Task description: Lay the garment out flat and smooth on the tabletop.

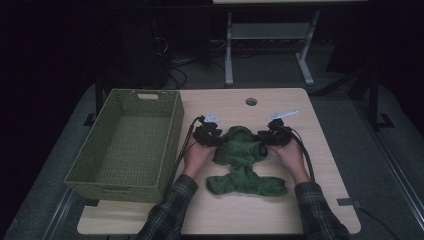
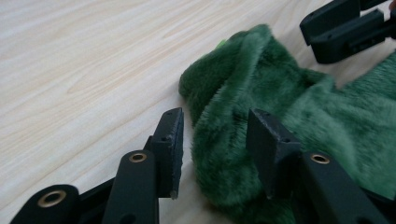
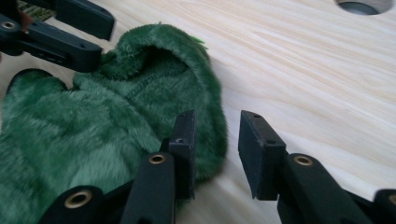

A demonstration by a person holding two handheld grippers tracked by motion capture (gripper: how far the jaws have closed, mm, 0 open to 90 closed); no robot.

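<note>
A green fluffy cloth (image 1: pixel 243 162) lies in a bunched heap on the desk (image 1: pixel 330 170), about in the middle between the left and right edges and a bit closer to the near edge; a green woven basket (image 1: pixel 129 145) sits on the left side of the desk, and nothing is seen inside it. The left gripper (image 2: pixel 212 140) sits at the left side of the cloth's far end; its jaws are partly open, with a fold of the cloth between them, but the pads do not squeeze it. The right gripper (image 3: pixel 216 140) sits at the right side of that same end; its jaws are partly open too, one pad is right by the fluffy edge, and bare desk shows in the gap. So no claw holds the cloth now; it looks like the job is far from done; the cloth is not neat yet, and it is not in the basket.
</note>
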